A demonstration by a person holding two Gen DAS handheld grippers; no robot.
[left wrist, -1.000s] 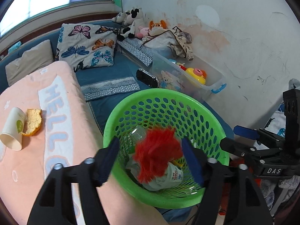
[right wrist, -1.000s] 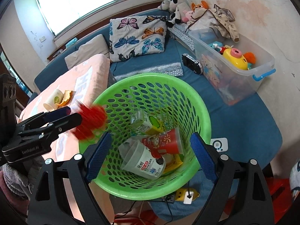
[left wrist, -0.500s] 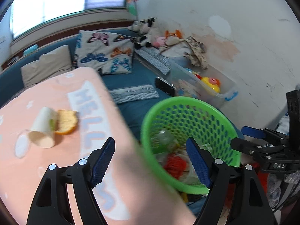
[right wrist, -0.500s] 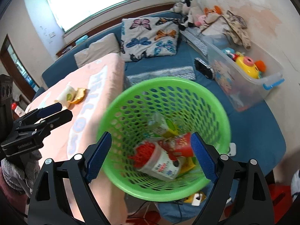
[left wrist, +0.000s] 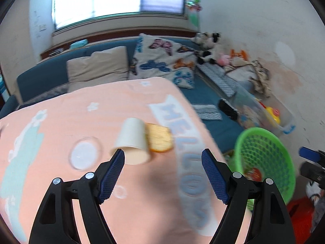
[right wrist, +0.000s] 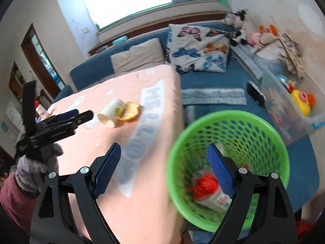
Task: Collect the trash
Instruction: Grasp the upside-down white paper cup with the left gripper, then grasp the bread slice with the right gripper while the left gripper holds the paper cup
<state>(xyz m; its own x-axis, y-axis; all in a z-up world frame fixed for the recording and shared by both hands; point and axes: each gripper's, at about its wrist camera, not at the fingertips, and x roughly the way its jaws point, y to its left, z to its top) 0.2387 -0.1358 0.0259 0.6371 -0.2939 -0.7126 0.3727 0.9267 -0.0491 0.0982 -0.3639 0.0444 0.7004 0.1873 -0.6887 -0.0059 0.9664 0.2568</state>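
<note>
We see the paper cup point(left wrist: 132, 140) lying on its side on the pink blanket point(left wrist: 61, 126), mouth toward us, peel point(left wrist: 160, 137) touching it; left gripper point(left wrist: 162, 174) wide, empty; right gripper point(right wrist: 164, 168) likewise, above the green basket point(right wrist: 272, 130).

Perforated green plastic basket point(right wrist: 270, 126), glossy; soft matt cloth blanket point(left wrist: 101, 109); the cup point(left wrist: 132, 140) is probably paper.

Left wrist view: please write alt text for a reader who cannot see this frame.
The open, empty left gripper hangs above a pink blanket, pointing at a tipped paper cup with a piece of orange peel beside it. A green basket holding trash sits at the right, before a blue sofa with cushions.
</note>
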